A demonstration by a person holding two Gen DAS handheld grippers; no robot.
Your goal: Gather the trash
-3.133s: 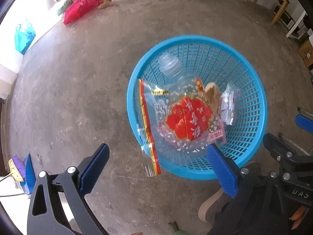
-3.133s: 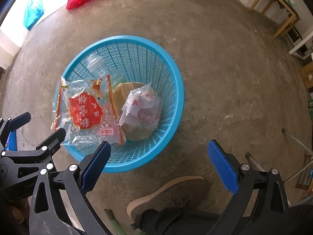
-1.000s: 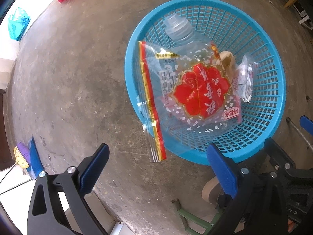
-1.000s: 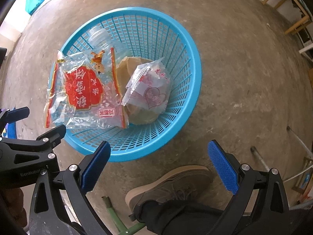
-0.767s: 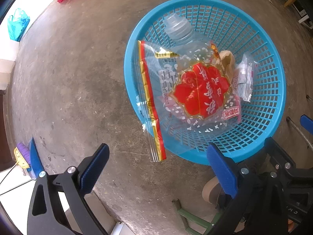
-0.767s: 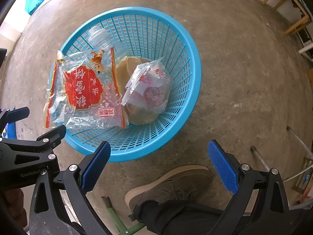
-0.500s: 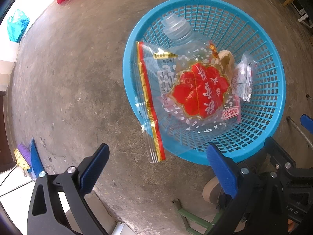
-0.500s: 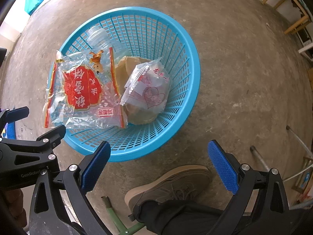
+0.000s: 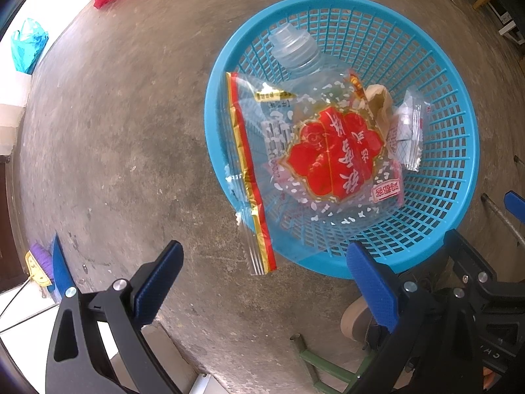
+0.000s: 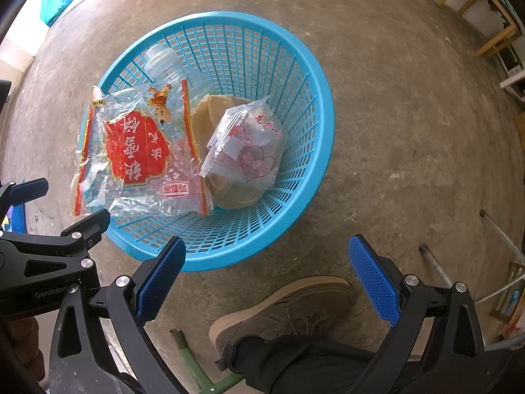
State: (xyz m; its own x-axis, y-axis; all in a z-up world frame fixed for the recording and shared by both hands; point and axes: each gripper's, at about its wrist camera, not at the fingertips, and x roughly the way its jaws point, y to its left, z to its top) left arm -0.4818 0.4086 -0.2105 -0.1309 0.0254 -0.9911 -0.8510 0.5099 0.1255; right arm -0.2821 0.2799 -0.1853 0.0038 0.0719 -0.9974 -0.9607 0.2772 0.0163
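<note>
Both fingers of the left gripper and right gripper are held spread, empty. Wrappers and a bottle are seen inside the blue basket.

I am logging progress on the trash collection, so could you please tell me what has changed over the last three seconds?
Both open claws, left and right, moved closer over the blue basket, which now looks larger. Nothing was grasped or released. The big red-label wrapper still overhangs the rim; the clear bottle and small wrapper remain inside.
</note>
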